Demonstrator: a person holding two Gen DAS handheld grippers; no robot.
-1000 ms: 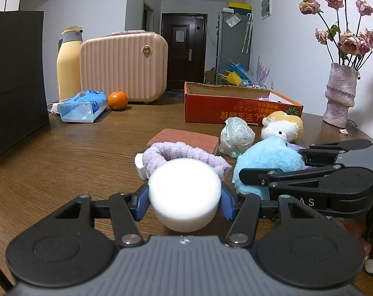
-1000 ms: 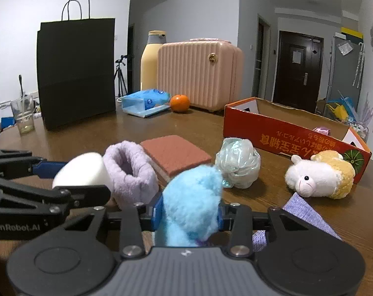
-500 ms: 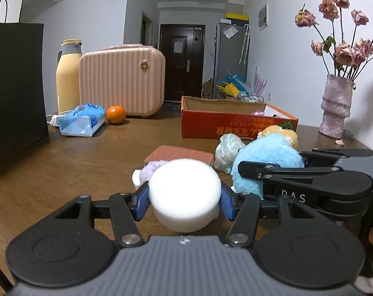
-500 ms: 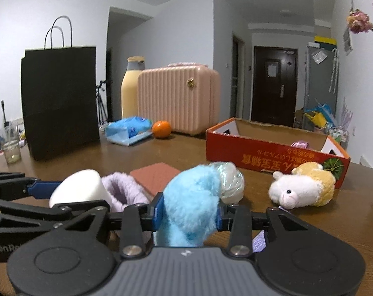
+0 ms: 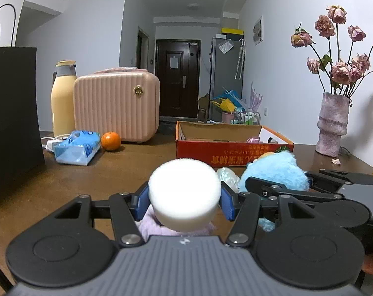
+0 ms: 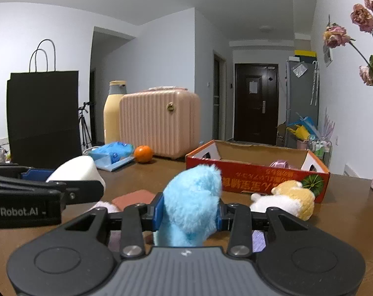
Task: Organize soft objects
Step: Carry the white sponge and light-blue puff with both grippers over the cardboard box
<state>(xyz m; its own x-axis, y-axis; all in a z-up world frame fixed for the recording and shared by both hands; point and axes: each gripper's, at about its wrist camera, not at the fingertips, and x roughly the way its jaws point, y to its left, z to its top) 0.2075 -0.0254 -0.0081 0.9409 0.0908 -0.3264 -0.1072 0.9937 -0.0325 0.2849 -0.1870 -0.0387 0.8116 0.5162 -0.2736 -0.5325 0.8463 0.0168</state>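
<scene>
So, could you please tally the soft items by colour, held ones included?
White: 1, sponge
Blue: 1, plush
Yellow and white: 1, plush
Lilac: 1, band
Reddish: 1, pad
Pale green: 1, bundle
Total: 6

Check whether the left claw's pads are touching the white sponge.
Touching. In the left wrist view the left claw has its blue pads pressed against both sides of the white sponge, with no gap visible.
</scene>
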